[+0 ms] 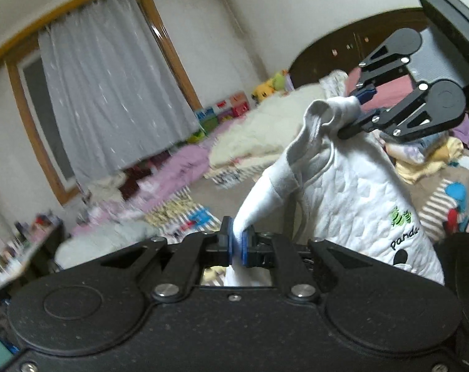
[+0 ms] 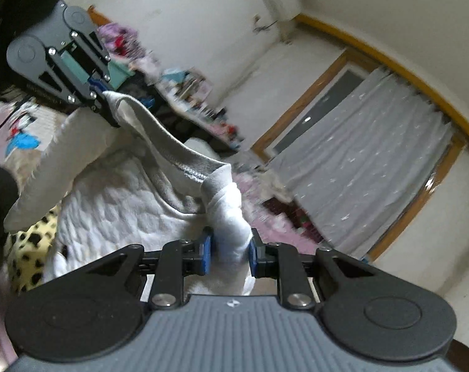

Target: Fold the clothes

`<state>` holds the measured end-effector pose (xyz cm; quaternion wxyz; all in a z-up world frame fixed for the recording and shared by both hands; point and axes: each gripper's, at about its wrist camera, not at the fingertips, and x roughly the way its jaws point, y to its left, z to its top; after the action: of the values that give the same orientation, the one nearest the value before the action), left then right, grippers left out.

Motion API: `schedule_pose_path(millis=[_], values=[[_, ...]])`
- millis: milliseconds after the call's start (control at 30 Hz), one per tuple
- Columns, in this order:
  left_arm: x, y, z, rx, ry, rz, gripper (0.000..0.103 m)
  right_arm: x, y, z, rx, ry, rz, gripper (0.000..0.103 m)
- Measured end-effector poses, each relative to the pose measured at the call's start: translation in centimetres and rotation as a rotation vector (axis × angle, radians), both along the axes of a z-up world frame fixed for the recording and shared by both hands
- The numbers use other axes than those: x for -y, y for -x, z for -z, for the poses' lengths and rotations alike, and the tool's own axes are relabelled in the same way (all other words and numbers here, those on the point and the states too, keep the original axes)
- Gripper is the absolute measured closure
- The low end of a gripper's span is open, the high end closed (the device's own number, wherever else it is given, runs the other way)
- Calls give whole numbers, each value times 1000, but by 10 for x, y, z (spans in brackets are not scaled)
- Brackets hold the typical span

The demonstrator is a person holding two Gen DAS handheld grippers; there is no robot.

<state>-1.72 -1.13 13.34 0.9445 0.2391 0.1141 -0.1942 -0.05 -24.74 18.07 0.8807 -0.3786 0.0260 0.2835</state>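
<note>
Top [image 1: 358, 192] white, quilted, grey-lined collar; soft, light, limp, sags between grips. Held off bed [image 1: 234, 183], hanging. Left gripper [image 1: 238, 243] pinched nearly shut on thin shoulder edge; right gripper [image 2: 229, 252] clamped on thicker bunch at other shoulder. Shoulders seem best hold. Clothes heap [image 1: 420, 155] behind top, curtain [image 1: 110, 77] beyond bed; bedding clutter below may snag hem.

Apparently a home bedroom: bed [image 1: 259, 130], curtained window [image 1: 110, 83].

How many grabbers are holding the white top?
2. The left gripper pinches one shoulder of the white top; the right gripper pinches the other.
</note>
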Motion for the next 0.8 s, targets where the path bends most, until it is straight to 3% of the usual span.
schedule_pose_path(millis=[200, 333, 667, 800], values=[[-1, -65, 50, -154, 39, -52, 98, -24, -48, 49, -137, 101, 2, 80], [-2, -116, 78, -201, 63, -113, 98, -50, -102, 92, -194, 150, 43, 80], [-28, -234, 134, -310, 176, -239, 98, -100, -235, 153, -326, 88, 155, 80], [-36, -280, 162, -367, 176, -248, 98, -109, -276, 184, -363, 96, 190, 80]])
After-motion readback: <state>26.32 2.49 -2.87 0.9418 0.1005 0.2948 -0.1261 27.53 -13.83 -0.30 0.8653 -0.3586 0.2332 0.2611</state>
